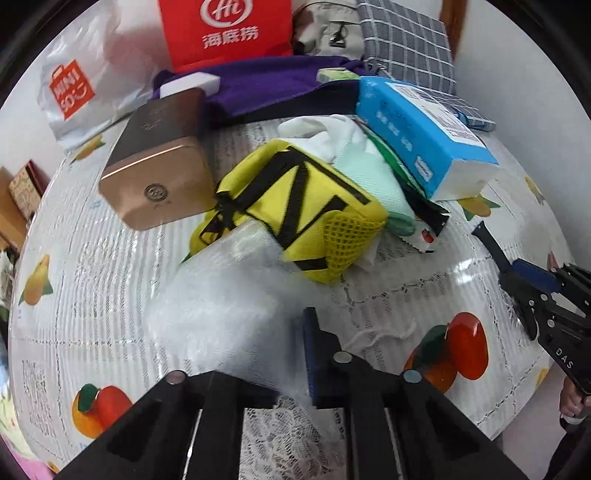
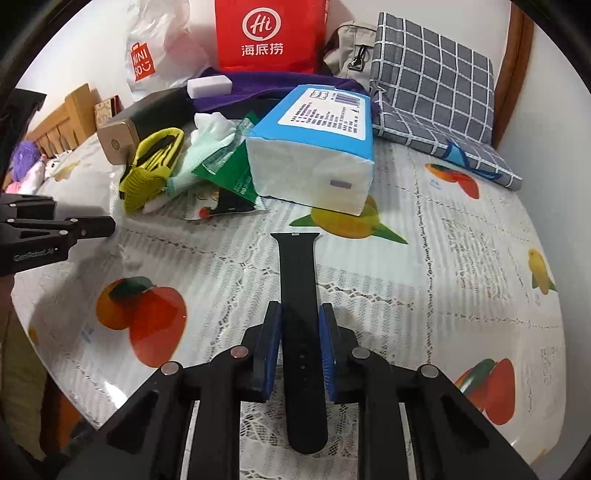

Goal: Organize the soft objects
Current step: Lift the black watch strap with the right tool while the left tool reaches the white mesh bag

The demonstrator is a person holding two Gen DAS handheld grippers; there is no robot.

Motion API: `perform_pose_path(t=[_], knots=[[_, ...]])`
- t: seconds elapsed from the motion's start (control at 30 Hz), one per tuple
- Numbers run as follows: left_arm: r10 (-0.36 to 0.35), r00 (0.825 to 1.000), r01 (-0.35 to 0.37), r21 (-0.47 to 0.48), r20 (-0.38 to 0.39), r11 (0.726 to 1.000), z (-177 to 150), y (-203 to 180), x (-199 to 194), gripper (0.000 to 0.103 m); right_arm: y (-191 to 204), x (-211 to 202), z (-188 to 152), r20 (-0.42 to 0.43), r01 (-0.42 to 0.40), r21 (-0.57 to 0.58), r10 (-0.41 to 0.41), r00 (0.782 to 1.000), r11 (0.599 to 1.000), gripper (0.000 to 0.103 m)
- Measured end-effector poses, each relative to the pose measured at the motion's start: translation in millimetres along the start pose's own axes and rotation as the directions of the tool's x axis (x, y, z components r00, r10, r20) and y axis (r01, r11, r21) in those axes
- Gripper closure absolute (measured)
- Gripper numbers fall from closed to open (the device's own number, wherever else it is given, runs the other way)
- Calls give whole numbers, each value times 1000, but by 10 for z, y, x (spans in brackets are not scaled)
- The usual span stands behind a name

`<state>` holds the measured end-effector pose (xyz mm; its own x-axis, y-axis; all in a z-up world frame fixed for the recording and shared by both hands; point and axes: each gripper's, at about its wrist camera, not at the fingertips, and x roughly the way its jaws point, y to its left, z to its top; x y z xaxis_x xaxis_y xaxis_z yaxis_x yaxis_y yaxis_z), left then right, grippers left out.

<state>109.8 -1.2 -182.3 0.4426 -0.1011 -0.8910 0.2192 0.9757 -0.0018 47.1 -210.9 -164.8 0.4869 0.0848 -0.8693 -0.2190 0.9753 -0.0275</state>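
Right wrist view: red bag (image 2: 267, 35) reads "Hi", white bag (image 2: 147, 59) "MINISO".

Left gripper (image 1: 280, 354), bottom centre: black arms, blue pad on one finger; a translucent crinkled plastic sheet (image 1: 221, 295) hides the other finger, closure not discernible.
Round table with fruit-print lace-pattern cover (image 1: 424, 295).
Yellow fabric pouch with black straps and mesh pocket (image 1: 295, 206), centre, overlapping the sheet's far end.
Bronze rectangular tin (image 1: 159, 177), left of pouch.
White and mint-green cloths (image 1: 354, 158), right of pouch.
Blue-wrapped tissue pack (image 1: 421, 140), upper right, tilted.
Purple cloth (image 1: 266, 85), red paper bag (image 1: 225, 33), white plastic shopping bag (image 1: 81, 85), grey checked fabric bag (image 1: 410, 44), top.
Right gripper (image 1: 517, 271), right edge, holding a black strap (image 1: 491, 243).
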Motion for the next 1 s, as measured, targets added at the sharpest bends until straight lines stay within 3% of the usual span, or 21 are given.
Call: perform_pose_path(t=[0.53, 1.0], knots=[[10, 995, 5, -141, 103, 990, 180, 564, -571, 93, -84, -472, 473, 83, -7, 71, 1, 997, 997, 83], [-14, 986, 45, -186, 167, 982, 336, 765, -799, 95, 4, -733, 781, 164, -22, 58, 13, 986, 998, 83]])
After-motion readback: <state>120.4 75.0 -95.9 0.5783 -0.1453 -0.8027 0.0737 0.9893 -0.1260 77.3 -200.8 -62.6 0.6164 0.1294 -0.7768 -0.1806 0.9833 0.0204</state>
